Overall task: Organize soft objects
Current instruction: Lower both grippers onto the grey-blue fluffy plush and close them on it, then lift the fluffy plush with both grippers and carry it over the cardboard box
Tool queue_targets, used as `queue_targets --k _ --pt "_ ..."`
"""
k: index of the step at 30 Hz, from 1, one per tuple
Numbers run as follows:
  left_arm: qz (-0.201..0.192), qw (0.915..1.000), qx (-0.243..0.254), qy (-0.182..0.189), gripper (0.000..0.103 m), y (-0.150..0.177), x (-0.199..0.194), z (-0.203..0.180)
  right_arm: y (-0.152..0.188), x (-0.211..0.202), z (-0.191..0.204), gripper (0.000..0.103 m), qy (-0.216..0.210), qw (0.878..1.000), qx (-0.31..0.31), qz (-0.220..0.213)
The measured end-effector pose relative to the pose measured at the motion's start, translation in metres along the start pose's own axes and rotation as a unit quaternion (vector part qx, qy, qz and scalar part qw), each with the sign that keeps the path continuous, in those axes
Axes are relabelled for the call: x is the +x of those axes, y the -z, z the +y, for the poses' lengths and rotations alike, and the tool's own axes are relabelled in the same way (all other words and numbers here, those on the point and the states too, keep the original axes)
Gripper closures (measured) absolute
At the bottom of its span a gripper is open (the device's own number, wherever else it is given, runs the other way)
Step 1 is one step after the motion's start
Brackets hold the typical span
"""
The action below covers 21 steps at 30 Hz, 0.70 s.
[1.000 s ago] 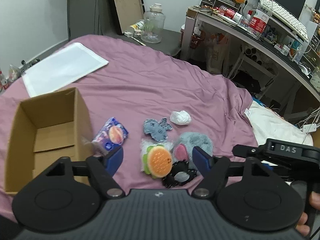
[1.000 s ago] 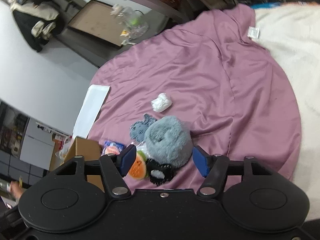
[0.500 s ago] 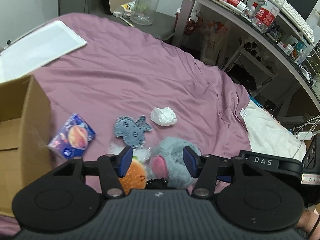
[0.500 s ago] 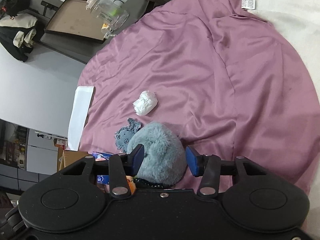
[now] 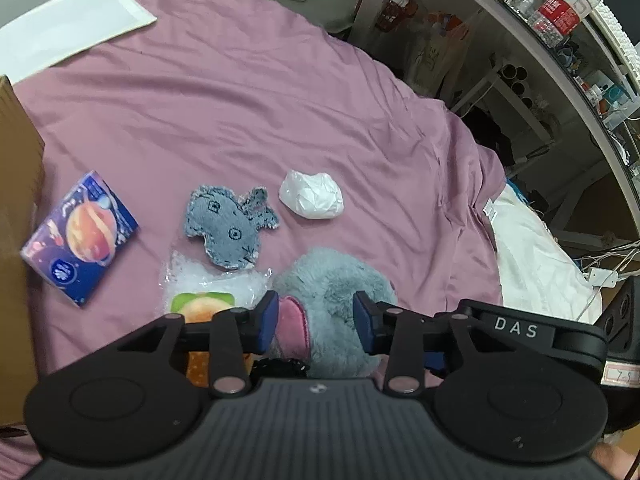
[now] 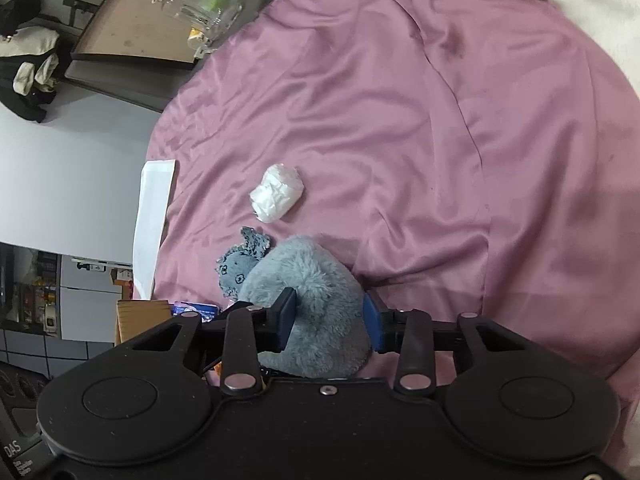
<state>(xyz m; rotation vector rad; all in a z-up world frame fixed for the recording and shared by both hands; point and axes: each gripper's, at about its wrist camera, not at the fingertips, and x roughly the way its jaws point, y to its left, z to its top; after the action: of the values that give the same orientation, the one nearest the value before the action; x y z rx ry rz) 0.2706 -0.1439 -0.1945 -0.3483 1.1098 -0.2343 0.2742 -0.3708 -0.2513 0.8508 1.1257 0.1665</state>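
Note:
A fluffy grey plush toy point(image 5: 332, 280) with a pink ear lies on the purple bedsheet point(image 5: 240, 100). My left gripper point(image 5: 315, 322) has its blue pads pressed against the toy by the ear. In the right wrist view my right gripper point(image 6: 329, 320) squeezes the same grey plush toy point(image 6: 316, 280) from both sides. Beside it lie a flat grey fabric animal point(image 5: 230, 232), a bagged burger toy point(image 5: 204, 304), a planet-print tissue pack point(image 5: 82, 240) and a white crumpled wad point(image 5: 312, 196). The burger toy is partly hidden behind my left fingers.
An open cardboard box point(image 5: 16, 200) stands at the left edge of the bed. A white flat sheet point(image 5: 68, 24) lies at the far left corner. A cluttered desk point(image 5: 560, 40) runs along the right, and a white blanket point(image 5: 540, 264) is below it.
Both grippers moved forward onto the grey plush and narrowed their jaws from wide open until the pads meet it. The box slid out to the left of the view.

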Motion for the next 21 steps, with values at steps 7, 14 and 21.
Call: queue_targets --k 7,14,21 --pt "0.004 0.9999 -0.013 0.001 0.086 0.001 0.005 0.002 0.001 0.005 -0.001 0.075 0.006 1.000 0.001 0.002" --pt "-0.016 0.9998 0.006 0.004 0.088 -0.002 -0.011 -0.001 0.008 -0.006 0.010 0.084 -0.006 0.999 -0.034 -0.018" --pt "-0.053 0.9982 0.013 0.023 0.089 -0.008 -0.046 0.004 0.021 -0.033 0.041 0.086 -0.026 0.994 -0.082 -0.061"
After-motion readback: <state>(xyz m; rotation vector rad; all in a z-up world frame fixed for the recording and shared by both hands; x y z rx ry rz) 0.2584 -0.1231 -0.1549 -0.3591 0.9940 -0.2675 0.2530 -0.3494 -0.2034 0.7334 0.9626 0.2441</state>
